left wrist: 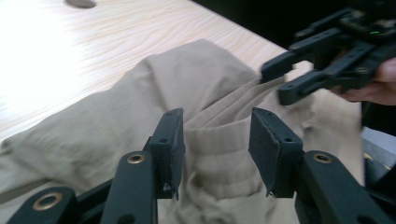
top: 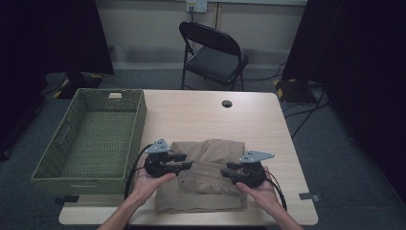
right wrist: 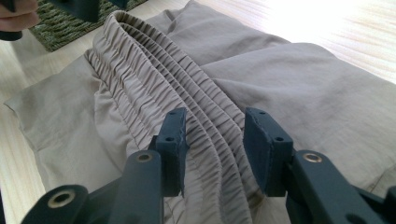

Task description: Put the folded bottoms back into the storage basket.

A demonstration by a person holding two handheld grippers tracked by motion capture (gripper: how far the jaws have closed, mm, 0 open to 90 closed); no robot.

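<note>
Pale wooden counter [top: 201,115] carries folded khaki cloth trousers with a gathered elastic waistband [top: 206,179] near its front edge, just beside a woven green rectangular basket [top: 45,165] at the left. Both hand-held grippers rest at the garment from either side. Left gripper [left wrist: 217,149] has its fingers spread over a hem fold; right gripper [right wrist: 215,151] has its fingers spread astride the ribbed waistband, pinching nothing.
</note>
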